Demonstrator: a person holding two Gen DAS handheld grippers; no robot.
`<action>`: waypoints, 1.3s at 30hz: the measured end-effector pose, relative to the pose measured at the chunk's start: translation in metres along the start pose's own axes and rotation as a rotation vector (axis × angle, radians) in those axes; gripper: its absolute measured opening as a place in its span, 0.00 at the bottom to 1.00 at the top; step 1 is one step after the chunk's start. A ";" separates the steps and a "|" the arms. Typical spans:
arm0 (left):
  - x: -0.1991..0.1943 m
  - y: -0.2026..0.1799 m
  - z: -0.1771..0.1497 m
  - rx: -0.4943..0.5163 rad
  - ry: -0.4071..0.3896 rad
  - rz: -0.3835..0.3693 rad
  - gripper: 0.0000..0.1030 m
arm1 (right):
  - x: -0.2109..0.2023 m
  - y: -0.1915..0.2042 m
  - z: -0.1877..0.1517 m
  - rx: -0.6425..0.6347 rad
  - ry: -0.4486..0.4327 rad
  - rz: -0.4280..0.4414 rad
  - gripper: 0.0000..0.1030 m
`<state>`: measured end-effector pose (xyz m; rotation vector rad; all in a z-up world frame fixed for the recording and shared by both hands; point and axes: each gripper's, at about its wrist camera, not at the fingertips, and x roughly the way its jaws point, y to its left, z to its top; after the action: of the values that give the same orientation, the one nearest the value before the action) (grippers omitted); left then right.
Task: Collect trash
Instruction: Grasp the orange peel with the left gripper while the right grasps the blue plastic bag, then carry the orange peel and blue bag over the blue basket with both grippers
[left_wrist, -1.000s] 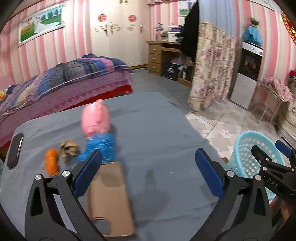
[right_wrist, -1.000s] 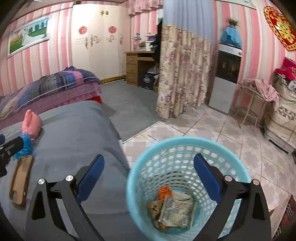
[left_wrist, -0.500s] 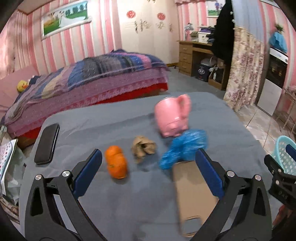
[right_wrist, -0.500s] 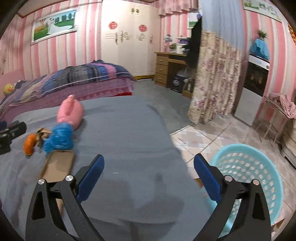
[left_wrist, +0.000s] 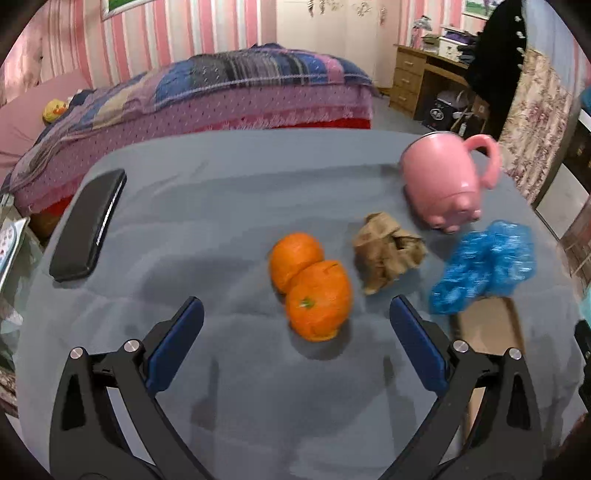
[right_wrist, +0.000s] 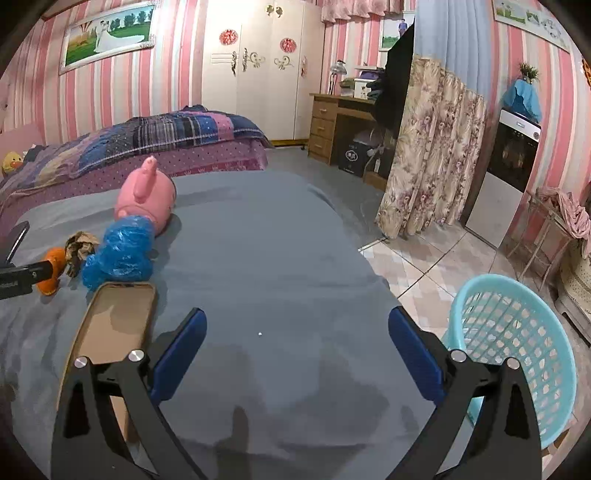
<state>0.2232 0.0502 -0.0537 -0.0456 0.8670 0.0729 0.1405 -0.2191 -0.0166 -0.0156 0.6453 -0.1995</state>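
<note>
Two pieces of orange peel (left_wrist: 311, 284) lie touching on the grey cloth (left_wrist: 236, 206), with a crumpled brown paper (left_wrist: 388, 251) at their 3 o'clock, a blue plastic wad (left_wrist: 484, 267) beyond it, and a pink pig toy (left_wrist: 443, 181) at 1 o'clock. Around the cloth stand a bed (left_wrist: 221, 92), pink striped walls (right_wrist: 177, 62) and a turquoise basket (right_wrist: 517, 350) on the tiled floor (right_wrist: 417, 258). Wide apart and empty, the left gripper (left_wrist: 297, 321) hangs just short of the peel, and the right gripper (right_wrist: 297, 332) spreads equally wide over bare cloth, holding nothing.

Orange peel (left_wrist: 310, 284) lies mid-frame on the bench (left_wrist: 221, 206), crumpled paper (left_wrist: 386, 251) to its right. A mug (left_wrist: 443, 184) sits upper right; the basket (right_wrist: 517, 354) stands lower right, off the bench.
</note>
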 end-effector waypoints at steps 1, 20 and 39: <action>0.004 0.003 0.000 -0.014 0.005 -0.005 0.94 | 0.001 0.000 0.000 0.001 0.003 0.006 0.94; -0.005 0.026 0.020 0.028 0.010 -0.103 0.29 | 0.028 0.081 0.038 -0.091 0.047 0.255 0.90; -0.024 0.052 0.027 -0.018 -0.025 -0.081 0.29 | 0.032 0.098 0.049 -0.125 0.039 0.368 0.11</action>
<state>0.2238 0.1024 -0.0187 -0.0961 0.8388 0.0056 0.2120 -0.1316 -0.0041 -0.0135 0.6875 0.1962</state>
